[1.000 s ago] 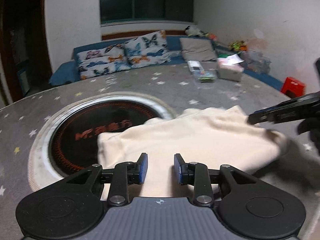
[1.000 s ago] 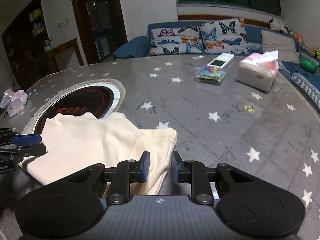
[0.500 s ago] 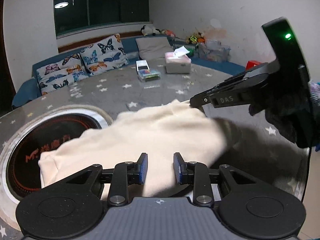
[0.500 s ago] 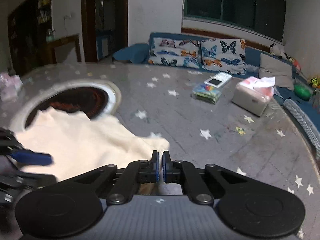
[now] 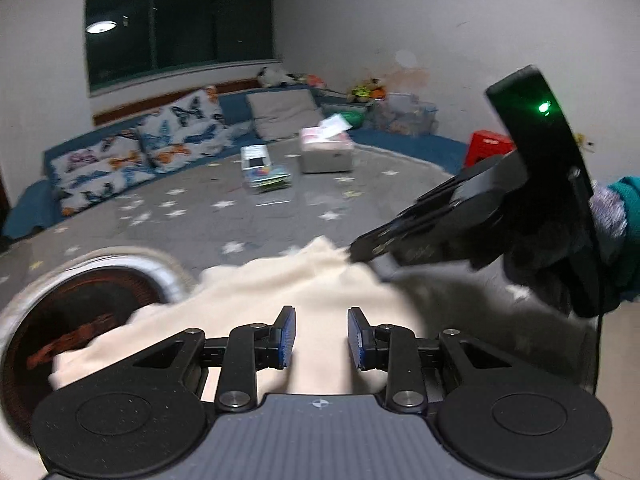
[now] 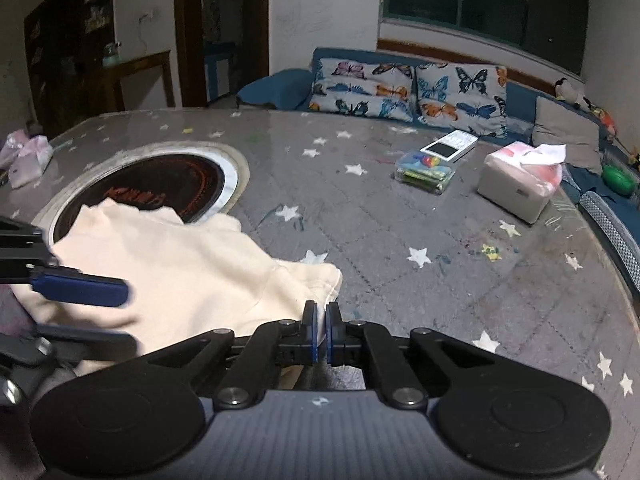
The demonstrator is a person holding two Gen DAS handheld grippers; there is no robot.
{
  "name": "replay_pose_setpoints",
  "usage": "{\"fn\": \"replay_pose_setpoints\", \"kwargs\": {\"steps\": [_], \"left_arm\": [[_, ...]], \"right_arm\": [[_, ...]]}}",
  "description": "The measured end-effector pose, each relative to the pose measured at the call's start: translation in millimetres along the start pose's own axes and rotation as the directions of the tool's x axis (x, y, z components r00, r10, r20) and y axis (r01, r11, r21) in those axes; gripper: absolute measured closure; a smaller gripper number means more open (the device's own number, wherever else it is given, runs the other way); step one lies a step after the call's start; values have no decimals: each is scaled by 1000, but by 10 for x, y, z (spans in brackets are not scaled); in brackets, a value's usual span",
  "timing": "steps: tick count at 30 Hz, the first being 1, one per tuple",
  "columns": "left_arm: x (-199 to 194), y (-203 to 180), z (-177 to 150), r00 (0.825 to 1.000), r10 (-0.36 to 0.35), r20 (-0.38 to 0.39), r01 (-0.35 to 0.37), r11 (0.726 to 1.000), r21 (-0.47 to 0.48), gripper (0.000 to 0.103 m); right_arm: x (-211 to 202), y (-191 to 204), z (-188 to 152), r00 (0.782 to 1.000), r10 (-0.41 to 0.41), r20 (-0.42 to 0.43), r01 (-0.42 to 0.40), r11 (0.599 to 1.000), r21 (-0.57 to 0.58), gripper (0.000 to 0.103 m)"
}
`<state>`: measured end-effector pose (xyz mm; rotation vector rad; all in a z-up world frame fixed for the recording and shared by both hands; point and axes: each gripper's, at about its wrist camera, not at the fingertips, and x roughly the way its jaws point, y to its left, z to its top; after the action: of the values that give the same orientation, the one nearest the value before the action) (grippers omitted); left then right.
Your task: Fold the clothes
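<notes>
The cream garment (image 6: pixel 180 268) is looking soft and floppy; right gripper (image 6: pixel 321 330) is pinching its corner, left gripper (image 5: pixel 319 336) is hanging open above it.

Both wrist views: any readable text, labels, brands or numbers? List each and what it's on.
None can be read with confidence.
Red lettering on the round black cooktop: blurred, partly under the cream garment.
Marking on the right gripper arm, left wrist view: motion-blurred.
Tissue box, clear plastic box and white device: print too small.
</notes>
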<state>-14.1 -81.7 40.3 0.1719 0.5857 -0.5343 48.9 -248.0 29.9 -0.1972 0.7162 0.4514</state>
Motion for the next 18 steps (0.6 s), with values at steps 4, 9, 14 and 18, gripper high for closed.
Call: {"fn": "replay_pose_setpoints", "kwargs": {"steps": [4,9,14,18], "left_arm": [[213,-119,41,997,-71,-25,71,997,8,74],[240,-332,-71,990,-136,-25,138,987,83,74],[217,-332,-111,989,-149,-20,150,987,60,72],[94,-322,-127,989,-151,-5,151,988,44,72]], "right_arm": [[54,-19,-4,1000,2,-11,-2,1000,0,100],[106,-84,-34,1000,6,-13,-6,1000,19,100],[43,-95,27,1000,6,-2,-6,999,33,98],[-62,-22,121,999,28,36,-28,999,21,98]]}}
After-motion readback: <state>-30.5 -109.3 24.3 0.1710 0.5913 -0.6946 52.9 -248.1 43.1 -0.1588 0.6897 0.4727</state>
